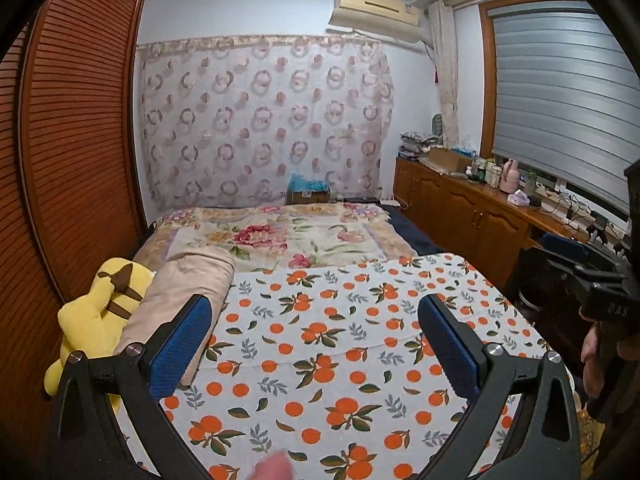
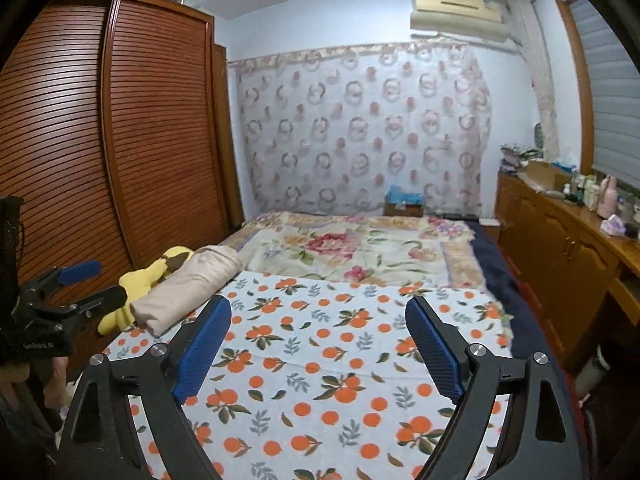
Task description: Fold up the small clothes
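A: What sat nearest the left camera?

B: The left gripper (image 1: 314, 304), its blue pads spread wide with nothing between them, only the orange-print sheet (image 1: 340, 360) beneath. A pink blur (image 1: 276, 468) sat at the bottom edge; I could not tell what it was.

A: And the right one?

B: The right gripper (image 2: 319, 302) was the same: tongs wide apart, empty, above that sheet.

A: Did each view catch the other tool?

B: Yes. The left view showed the right tool at its right edge, cut off, with part of a hand (image 1: 592, 354) below it. The right view showed the left tool at its left edge, dark and partly out of frame.

A: Where was the clothing?

B: A beige folded cloth (image 1: 188, 292) lay at the sheet's left edge, touching neither gripper. The left gripper's pad hid its near end in the left view; the right view showed it whole. A yellow plush toy (image 1: 96, 312) lay against its far side.

A: Beyond that?

B: A floral blanket (image 1: 288, 236) covered the rest of the bed, and a box (image 1: 308, 194) stood at its head before a ring-patterned curtain (image 1: 260, 120). A slatted wardrobe (image 1: 80, 120) filled the left. The wooden cabinet (image 1: 460, 208) on the right held small items, too small to name, and only the left view showed its near end
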A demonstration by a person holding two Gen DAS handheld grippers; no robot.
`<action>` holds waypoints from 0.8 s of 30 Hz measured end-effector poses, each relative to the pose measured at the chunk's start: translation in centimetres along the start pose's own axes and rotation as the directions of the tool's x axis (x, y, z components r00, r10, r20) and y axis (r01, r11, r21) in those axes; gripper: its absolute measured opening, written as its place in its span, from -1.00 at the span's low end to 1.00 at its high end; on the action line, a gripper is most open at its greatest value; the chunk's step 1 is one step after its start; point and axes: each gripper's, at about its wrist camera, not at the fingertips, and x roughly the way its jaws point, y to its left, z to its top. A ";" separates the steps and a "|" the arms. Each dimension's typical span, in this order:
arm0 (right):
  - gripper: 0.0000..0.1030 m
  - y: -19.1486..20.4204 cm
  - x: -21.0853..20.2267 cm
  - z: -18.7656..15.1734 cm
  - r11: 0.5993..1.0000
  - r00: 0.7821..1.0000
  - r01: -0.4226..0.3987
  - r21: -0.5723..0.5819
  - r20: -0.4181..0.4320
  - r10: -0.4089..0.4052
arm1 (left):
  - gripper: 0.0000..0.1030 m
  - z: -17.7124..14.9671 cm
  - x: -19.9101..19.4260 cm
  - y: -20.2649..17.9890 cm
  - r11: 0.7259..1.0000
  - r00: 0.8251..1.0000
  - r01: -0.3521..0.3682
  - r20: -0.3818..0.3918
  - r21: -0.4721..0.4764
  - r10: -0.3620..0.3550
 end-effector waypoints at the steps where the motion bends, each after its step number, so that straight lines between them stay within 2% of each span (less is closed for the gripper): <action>1: 0.75 0.1 -0.2 -0.1 1.000 1.000 0.008 0.002 0.004 -0.008 | 1.00 0.1 -0.1 -0.1 1.000 1.000 -0.003 0.000 0.001 0.003; 17: 0.75 1.4 -0.2 -1.5 1.000 0.999 0.032 0.000 0.019 -0.032 | 1.00 -0.1 -0.6 0.3 1.000 1.000 -0.008 0.003 -0.002 0.008; 24: 0.75 0.2 -0.2 -1.4 1.000 0.999 0.029 -0.002 0.015 -0.029 | 1.00 -0.3 -0.7 0.9 1.000 1.000 -0.017 -0.003 -0.014 0.017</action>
